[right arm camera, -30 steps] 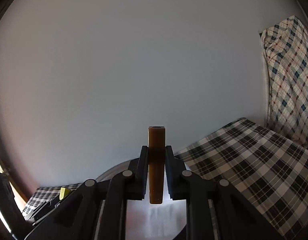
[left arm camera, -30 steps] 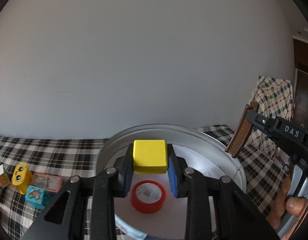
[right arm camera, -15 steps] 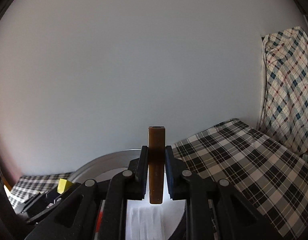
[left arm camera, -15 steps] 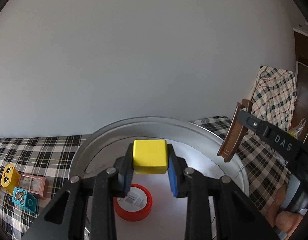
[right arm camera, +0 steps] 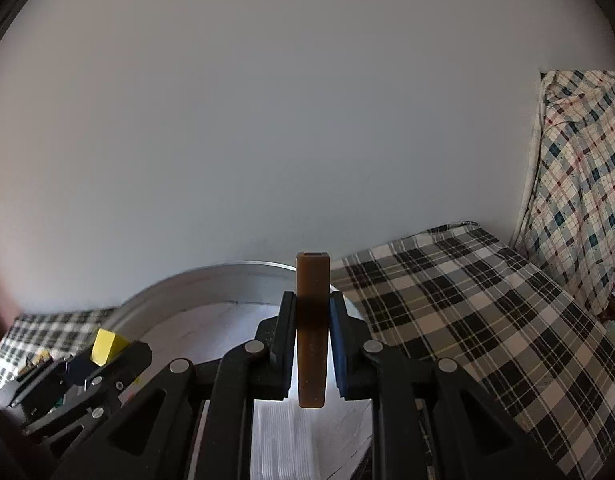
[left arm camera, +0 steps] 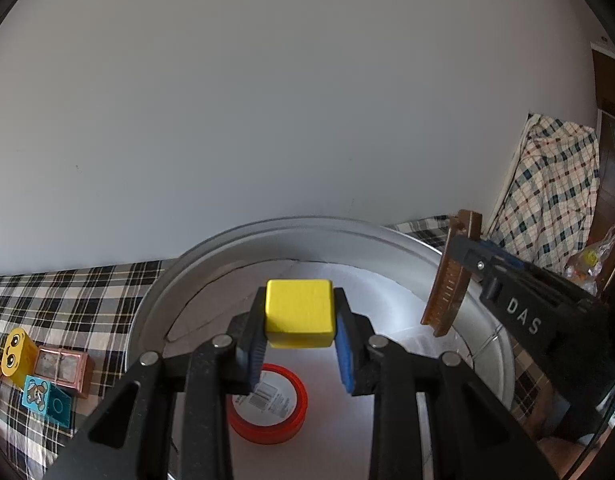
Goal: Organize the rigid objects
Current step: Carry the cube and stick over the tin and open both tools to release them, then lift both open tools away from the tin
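My left gripper [left arm camera: 300,344] is shut on a yellow cube [left arm camera: 299,312] and holds it above the inside of a large round metal basin [left arm camera: 243,236]. A red tape roll [left arm camera: 269,404] lies on the basin's white floor below it. My right gripper [right arm camera: 312,344] is shut on a flat brown block [right arm camera: 312,332], held upright over the same basin [right arm camera: 227,276]. In the left wrist view the right gripper [left arm camera: 519,312] with the brown block [left arm camera: 451,276] hangs over the basin's right rim. In the right wrist view the yellow cube [right arm camera: 105,346] shows at lower left.
The basin stands on a checked cloth [left arm camera: 67,300]. Left of it lie a yellow face block [left arm camera: 16,350], a pink box [left arm camera: 63,366] and a turquoise bear block [left arm camera: 47,400]. A white wall is behind. A checked fabric [right arm camera: 579,184] hangs at right.
Both grippers have moved forward and lower over the basin, which now looks larger. The right gripper with the brown block has come further over the basin rim. Both grips are unchanged.
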{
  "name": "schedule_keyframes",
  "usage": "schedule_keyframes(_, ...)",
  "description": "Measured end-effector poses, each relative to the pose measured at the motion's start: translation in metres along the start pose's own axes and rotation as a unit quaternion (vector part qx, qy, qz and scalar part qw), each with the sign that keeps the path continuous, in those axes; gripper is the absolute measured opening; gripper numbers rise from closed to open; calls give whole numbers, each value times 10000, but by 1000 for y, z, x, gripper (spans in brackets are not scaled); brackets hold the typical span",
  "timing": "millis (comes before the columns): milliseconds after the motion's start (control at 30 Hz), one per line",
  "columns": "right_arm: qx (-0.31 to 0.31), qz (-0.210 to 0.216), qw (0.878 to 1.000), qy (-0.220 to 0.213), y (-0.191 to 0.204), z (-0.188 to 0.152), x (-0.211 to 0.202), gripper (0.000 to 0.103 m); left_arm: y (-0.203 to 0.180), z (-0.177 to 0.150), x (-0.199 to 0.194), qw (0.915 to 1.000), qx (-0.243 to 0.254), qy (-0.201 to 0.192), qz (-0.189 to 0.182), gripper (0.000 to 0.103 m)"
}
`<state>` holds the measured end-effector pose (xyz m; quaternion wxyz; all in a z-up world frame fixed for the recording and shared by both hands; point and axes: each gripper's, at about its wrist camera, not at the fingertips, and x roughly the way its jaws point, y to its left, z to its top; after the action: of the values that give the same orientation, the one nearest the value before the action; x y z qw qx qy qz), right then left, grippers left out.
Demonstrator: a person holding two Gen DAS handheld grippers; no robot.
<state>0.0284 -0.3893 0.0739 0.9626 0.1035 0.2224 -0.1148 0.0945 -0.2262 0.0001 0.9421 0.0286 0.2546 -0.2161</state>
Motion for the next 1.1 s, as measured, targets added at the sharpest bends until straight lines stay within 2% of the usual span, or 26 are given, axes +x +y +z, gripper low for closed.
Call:
schedule_keyframes(167,-136,-22,9999,-11,7,-2,-1,18,0,-1,4,9999,6,86,69,28)
schedule_keyframes(233,-96,155,9998,-55,8,-3,-1,18,2,-1,5,9999,-16,92,84,28)
schedule_keyframes(267,-30,251,9996,-108,7,-3,-2,19,3,0,4,9999,-43,82,106,32)
schedule_keyframes(300,20,287,9995,-145,7,-4,-2,21,3,0,3,9999,-51,81,139,52)
schedule_keyframes(333,83,317,9993,-184,6,-5,-3,32,4,0,2,9998,-78,76,170,63)
schedule_keyframes(367,144,329,9991,-215,5,-5,-5,54,5,1,-3,9997,-163,13,183,86)
schedule_keyframes(400,200,302,9991,-241,4,-4,-6,66,7,1,-7,9994,-271,-85,200,103)
schedule_keyframes(433,279,258,9987,-326,2,-4,-9,82,9,1,-14,9985,-382,-239,297,103)
schedule_keyframes(467,394,216,9976,-536,-1,-5,-16,83,11,1,-16,9981,-396,-295,370,103)
schedule_keyframes(567,578,80,9934,-986,-8,-3,-32,84,13,0,-18,9978,-364,-263,484,103)
schedule_keyframes(633,676,-43,9916,-1101,-12,-2,-36,86,18,-2,-20,9973,-465,-255,504,103)
schedule_keyframes(767,999,-72,9896,-1031,-24,-1,-35,88,24,-4,-26,9968,-499,-262,571,103)
schedule_keyframes(933,1227,-126,9879,-938,-37,-3,-32,88,33,-12,-44,9950,-344,-475,806,103)
schedule_keyframes(1100,1293,-197,9841,-1199,-39,-7,-44,88,49,-23,-64,9913,-231,-681,1101,103)
